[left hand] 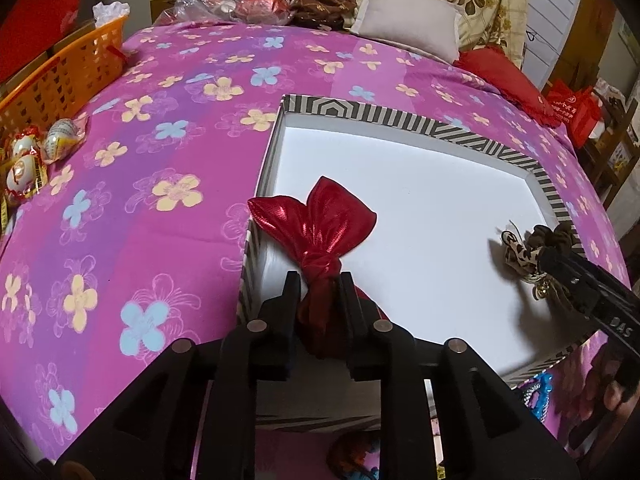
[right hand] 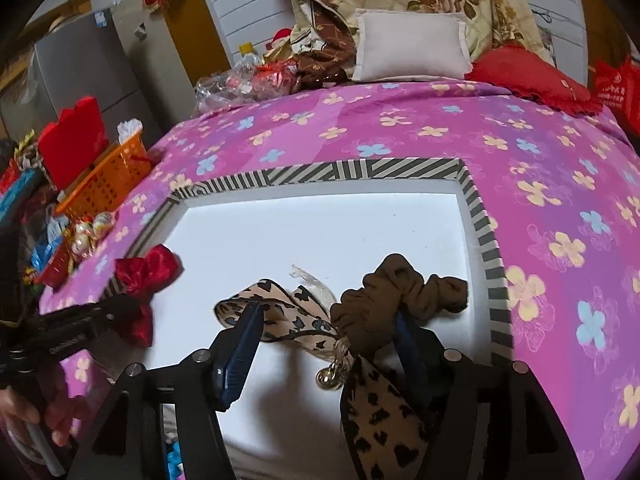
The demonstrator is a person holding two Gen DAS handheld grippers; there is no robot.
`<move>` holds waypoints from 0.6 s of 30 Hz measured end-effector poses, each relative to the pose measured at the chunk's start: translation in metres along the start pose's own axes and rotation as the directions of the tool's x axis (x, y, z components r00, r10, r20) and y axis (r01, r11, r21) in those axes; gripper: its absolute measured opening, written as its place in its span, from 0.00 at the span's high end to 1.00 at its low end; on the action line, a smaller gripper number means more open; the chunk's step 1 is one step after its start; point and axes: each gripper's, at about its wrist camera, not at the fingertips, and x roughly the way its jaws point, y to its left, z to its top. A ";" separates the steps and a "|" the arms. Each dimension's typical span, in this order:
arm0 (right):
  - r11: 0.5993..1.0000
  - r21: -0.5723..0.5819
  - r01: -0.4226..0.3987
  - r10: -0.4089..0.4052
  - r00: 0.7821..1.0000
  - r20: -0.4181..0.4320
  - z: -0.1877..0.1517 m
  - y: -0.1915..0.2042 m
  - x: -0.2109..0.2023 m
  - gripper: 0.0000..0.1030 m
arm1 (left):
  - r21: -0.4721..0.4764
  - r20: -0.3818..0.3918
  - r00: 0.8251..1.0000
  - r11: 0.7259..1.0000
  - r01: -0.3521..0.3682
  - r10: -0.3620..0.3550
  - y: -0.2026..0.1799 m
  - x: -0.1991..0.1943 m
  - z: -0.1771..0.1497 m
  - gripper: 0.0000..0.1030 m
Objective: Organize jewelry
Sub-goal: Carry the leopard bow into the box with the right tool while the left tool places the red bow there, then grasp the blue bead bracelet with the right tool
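A shallow box with a white floor and a black-and-white striped rim (left hand: 400,120) (right hand: 320,172) lies on the flowered pink bedspread. A shiny red fabric bow (left hand: 320,228) (right hand: 148,272) hangs over the box's left wall. Its knot sits between the fingers of my left gripper (left hand: 319,284), which stand slightly apart and open around it. A leopard-print bow (right hand: 280,312) with a small gold bell and a brown scrunchie (right hand: 400,288) lie on the box floor. They are between the widely spread fingers of my open right gripper (right hand: 326,320). The right finger touches the scrunchie.
An orange basket (left hand: 60,76) and wrapped egg-shaped sweets (left hand: 28,160) sit at the bed's left edge. A white pillow (left hand: 408,16), a red cushion (left hand: 504,76) and clutter fill the far end. Blue beads (left hand: 540,392) lie near the box's front corner. A person's hand (right hand: 52,420) holds the left gripper.
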 end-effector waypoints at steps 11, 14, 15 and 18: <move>0.999 0.012 -0.048 0.047 0.995 0.092 -0.011 0.016 -0.072 0.26 | 0.025 0.070 0.997 0.999 0.034 -0.036 -0.013 -0.045 -0.010 0.41; 0.999 -0.026 -0.047 0.049 0.995 0.089 -0.021 0.027 -0.085 0.26 | 0.021 0.082 0.996 0.999 0.041 -0.042 -0.010 -0.058 -0.017 0.41; 0.998 -0.046 -0.039 0.043 0.995 0.086 -0.027 0.033 -0.090 0.26 | 0.016 0.088 0.995 0.999 0.042 -0.043 -0.008 -0.064 -0.019 0.41; 0.995 -0.094 -0.026 0.033 0.997 0.070 -0.043 0.043 -0.100 0.26 | -0.001 0.099 0.994 0.999 0.036 -0.035 0.002 -0.081 -0.033 0.41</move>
